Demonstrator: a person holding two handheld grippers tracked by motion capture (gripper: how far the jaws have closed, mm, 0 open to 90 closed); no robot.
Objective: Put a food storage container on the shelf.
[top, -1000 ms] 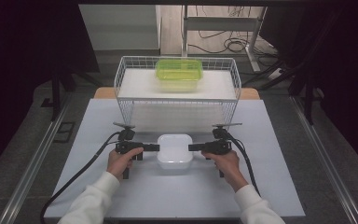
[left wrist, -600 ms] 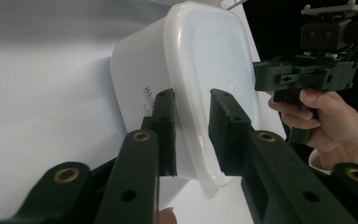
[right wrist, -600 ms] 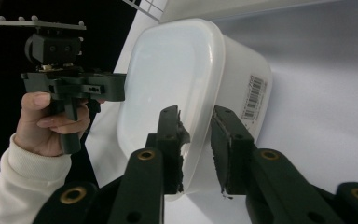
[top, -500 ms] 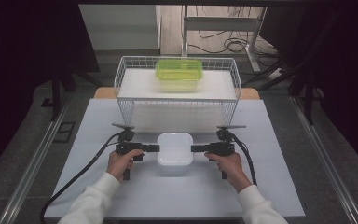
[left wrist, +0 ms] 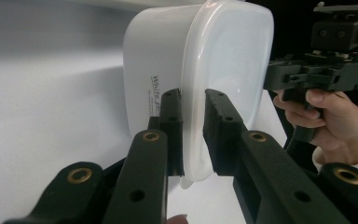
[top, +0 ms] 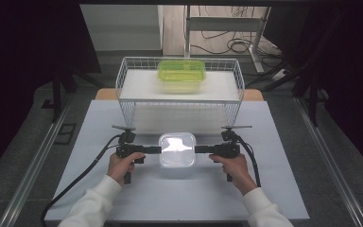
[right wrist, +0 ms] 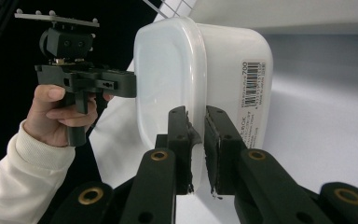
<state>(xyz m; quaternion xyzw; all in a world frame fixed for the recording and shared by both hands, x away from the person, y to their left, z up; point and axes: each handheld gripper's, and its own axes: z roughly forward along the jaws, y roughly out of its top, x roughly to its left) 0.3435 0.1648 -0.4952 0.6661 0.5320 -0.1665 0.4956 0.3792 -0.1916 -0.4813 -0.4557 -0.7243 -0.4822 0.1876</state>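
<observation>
Glossy translucent plastic — white container (top: 177,150)

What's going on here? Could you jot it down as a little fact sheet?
held thing: white lidded box
left gripper: shut on the box's rim
right gripper: shut on the opposite rim
behind: wire basket with green tub inside
surface: white table

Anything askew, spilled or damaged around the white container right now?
Nothing stands out. The white container sits level on the table, lid on, its rim pinched between the left gripper and right gripper. The green container rests squarely in the wire basket.
</observation>
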